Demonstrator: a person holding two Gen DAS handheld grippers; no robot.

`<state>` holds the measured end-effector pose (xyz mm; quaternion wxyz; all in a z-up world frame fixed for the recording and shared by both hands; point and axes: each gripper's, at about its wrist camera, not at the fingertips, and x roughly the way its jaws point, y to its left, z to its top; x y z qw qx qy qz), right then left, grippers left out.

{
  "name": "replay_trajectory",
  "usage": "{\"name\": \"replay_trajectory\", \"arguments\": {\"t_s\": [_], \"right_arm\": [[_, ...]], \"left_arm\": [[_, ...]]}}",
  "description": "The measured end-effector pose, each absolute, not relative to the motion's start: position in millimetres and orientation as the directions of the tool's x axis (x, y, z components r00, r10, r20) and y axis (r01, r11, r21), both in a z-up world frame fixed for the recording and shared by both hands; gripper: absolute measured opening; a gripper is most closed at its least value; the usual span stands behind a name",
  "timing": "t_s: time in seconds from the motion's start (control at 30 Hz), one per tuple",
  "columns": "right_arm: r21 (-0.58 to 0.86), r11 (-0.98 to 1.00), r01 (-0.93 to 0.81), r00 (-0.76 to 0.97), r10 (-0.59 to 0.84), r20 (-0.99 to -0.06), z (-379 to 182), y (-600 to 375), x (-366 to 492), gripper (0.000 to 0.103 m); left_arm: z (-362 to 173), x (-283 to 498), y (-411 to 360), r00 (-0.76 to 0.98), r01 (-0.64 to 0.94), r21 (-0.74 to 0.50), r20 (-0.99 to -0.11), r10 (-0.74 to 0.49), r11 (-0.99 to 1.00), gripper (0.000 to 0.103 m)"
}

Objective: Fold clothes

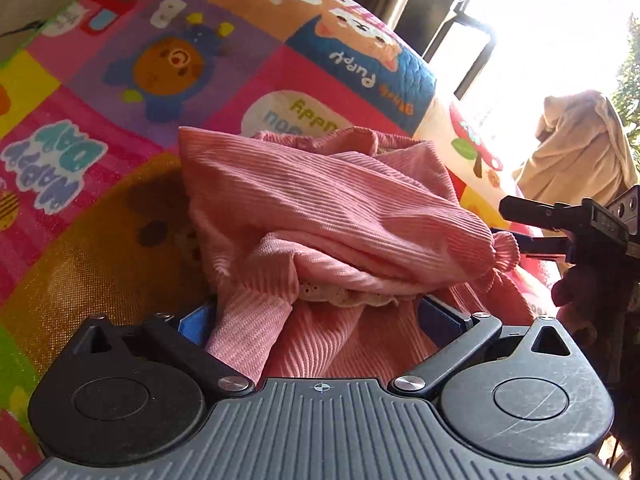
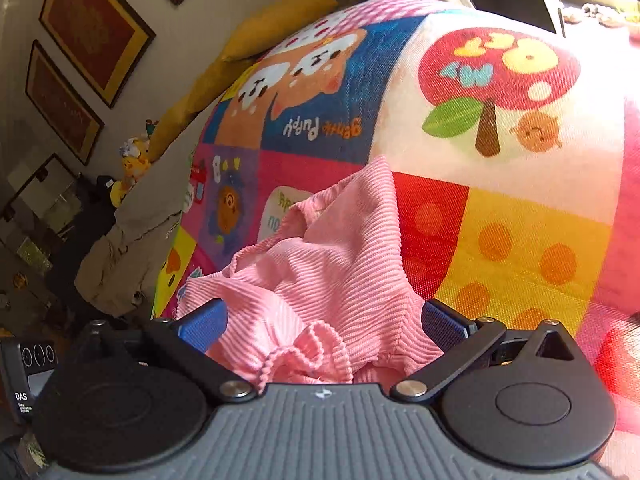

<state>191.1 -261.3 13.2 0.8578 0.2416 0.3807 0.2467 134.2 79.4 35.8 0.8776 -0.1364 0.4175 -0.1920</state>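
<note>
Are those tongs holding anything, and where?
Neither visibly grips. Both the left tongs and right tongs stand open around the pink garment, the right near its ruffled cuff.

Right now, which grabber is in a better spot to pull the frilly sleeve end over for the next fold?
Probably the right gripper. The frilly cuff of the pink top lies bunched between its open fingers. The left gripper is open too, but around the garment's thicker middle folds.

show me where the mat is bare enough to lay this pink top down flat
The cartoon mat is bare right of the pink garment: the yellow dotted square and the mushroom panel beyond it. On its left, the brown bear patch is also bare. It is crowded where cloth bunches between both grippers' fingers.
</note>
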Motion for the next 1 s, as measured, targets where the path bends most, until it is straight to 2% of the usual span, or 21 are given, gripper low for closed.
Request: {"name": "replay_trajectory", "arguments": {"t_s": [0.1,0.27,0.4,0.5,0.57,0.67,0.7,0.77,0.8,0.87,1.0], "right_arm": [[0.612,0.742,-0.273,0.572,0.637,-0.517,-4.3,-254.8,201.6,0.103],[0.735,0.595,-0.325,0.407,0.790,-0.459,-10.5,-260.5,176.2,0.103],[0.698,0.604,-0.384,0.350,0.795,-0.495,-3.2,-272.2,119.6,0.103],[0.626,0.672,-0.396,0.374,0.740,-0.558,8.6,-288.3,77.6,0.103],[0.530,0.742,-0.409,0.430,0.670,-0.605,21.2,-297.7,49.9,0.103],[0.223,0.887,-0.405,0.615,0.445,-0.651,44.4,-300.3,15.6,0.103],[0.100,0.918,-0.384,0.681,0.355,-0.641,51.0,-298.7,5.9,0.103],[-0.053,0.932,-0.358,0.767,0.261,-0.586,58.4,-294.8,-5.6,0.103],[-0.079,0.933,-0.352,0.788,0.249,-0.564,61.1,-292.5,-7.0,0.103],[-0.057,0.940,-0.337,0.805,0.256,-0.535,67.0,-291.6,-5.6,0.103],[-0.026,0.945,-0.326,0.814,0.267,-0.517,74.1,-288.5,-5.1,0.103]], "left_arm": [[29.1,139.6,71.2,0.564,0.263,-0.370,-0.690,-0.453,0.891,0.103],[30.0,122.1,55.8,0.539,0.370,-0.340,-0.680,-0.498,0.865,0.103],[24.5,86.2,35.9,0.457,0.483,-0.344,-0.686,-0.566,0.806,0.103],[22.8,49.8,26.1,0.414,0.575,-0.280,-0.711,-0.569,0.769,0.103],[30.7,30.9,25.4,0.460,0.586,-0.187,-0.724,-0.514,0.788,0.103],[52.5,7.1,27.5,0.622,0.523,0.031,-0.697,-0.357,0.852,0.103],[60.1,0.6,25.2,0.685,0.493,0.115,-0.663,-0.303,0.862,0.103],[72.8,-7.0,9.1,0.783,0.453,0.263,-0.574,-0.239,0.852,0.103],[75.7,-7.1,-2.4,0.807,0.454,0.316,-0.542,-0.234,0.833,0.103],[70.9,0.0,-34.9,0.801,0.517,0.384,-0.533,-0.273,0.765,0.103],[44.1,31.3,-82.1,0.835,0.497,0.524,-0.506,-0.216,0.692,0.103]]}}
